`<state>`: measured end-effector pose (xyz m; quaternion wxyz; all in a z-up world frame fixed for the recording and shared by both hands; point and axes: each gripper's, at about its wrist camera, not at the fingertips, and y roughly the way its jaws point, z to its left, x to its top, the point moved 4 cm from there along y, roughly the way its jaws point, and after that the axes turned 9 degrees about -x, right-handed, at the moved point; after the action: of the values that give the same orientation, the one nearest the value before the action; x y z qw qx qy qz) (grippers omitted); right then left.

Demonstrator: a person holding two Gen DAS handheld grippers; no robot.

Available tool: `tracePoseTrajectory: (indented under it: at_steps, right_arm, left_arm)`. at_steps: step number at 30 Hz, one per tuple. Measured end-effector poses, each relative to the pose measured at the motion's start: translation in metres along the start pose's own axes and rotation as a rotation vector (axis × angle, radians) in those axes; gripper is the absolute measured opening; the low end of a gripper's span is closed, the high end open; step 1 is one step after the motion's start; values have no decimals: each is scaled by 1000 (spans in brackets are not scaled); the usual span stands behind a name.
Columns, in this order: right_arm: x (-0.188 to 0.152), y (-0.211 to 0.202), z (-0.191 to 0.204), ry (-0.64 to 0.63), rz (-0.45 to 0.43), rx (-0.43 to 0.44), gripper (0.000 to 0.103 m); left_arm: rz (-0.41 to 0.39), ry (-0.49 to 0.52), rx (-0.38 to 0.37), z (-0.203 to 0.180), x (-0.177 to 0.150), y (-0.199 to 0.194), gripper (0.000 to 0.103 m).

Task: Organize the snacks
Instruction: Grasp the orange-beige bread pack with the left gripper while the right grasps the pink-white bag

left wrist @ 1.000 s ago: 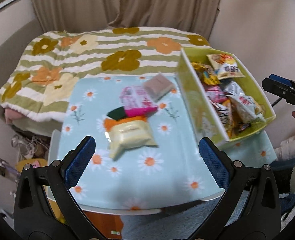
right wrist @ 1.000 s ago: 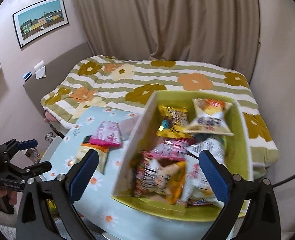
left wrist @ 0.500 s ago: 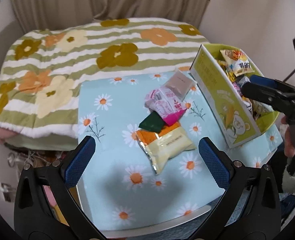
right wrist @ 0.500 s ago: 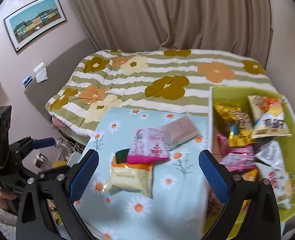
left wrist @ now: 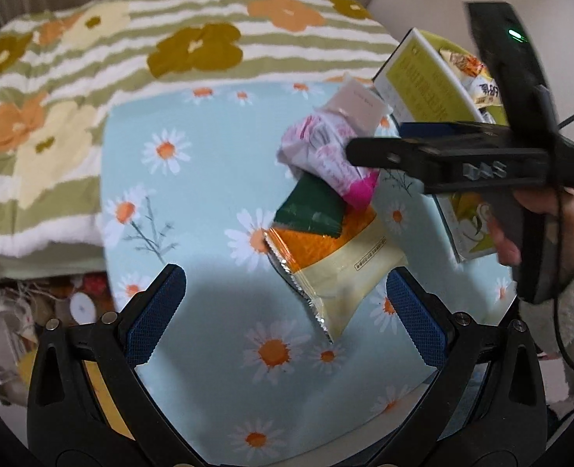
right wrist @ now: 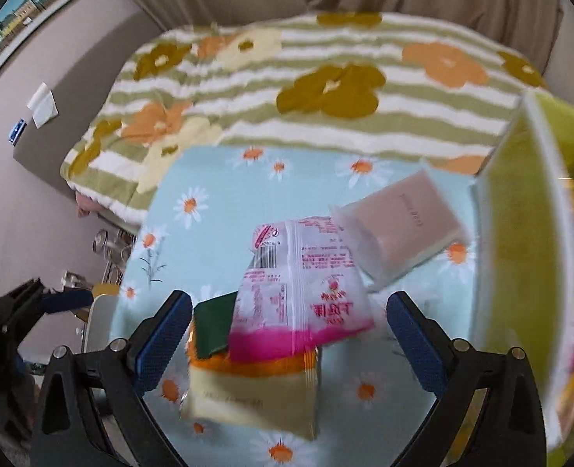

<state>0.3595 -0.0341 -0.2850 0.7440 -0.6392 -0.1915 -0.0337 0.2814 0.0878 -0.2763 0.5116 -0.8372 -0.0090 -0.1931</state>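
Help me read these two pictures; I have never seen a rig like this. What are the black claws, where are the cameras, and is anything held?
The claws are two hand-held grippers, each with a fisheye camera looking along its blue-padded fingers. The left gripper and right gripper are both open and hold nothing. On the daisy-print tablecloth lies a pile: a cream and orange foil packet, a dark green packet, a pink and white packet, a pale pink flat pouch. Beside it stands a yellow-green box of snacks.
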Motion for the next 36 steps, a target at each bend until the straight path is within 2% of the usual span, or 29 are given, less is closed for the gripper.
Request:
tracePoseTrajectory:
  at_steps: [4,8,10,12,15,20,23,29,36]
  right_arm:
    - [8,31,-1,-1,72,26,99]
    - [12,43,0,-20,95,37,97]
    - [14,46,1,-29,104,44,91]
    - [14,49,2,-42,117,52,79]
    - [13,53,6,-73,136,67,74]
    - [13,59,5,-105,154,73,54]
    - [15,55,3,-108,149,94,48]
    - [20,46,0,-101,125,128,47]
    - [22,41,1,-133,104,125,47]
  left_arm:
    - [15,-63,-31,-1,-3,21,102]
    - [20,-118,-52,-8,-3,37,102]
    - [23,-139,-55,-12,-2,45,102]
    - [23,-162,-48,-15,-1,53,102]
    - [15,-206,-38,-19,0,61,102]
    - [5,-254,-16,-24,2,71,102]
    - [0,-281,5,-25,4,76,102]
    - [-14,-318,61,-28,10,81,102]
    - [-2,-308,189,-32,10,95,102]
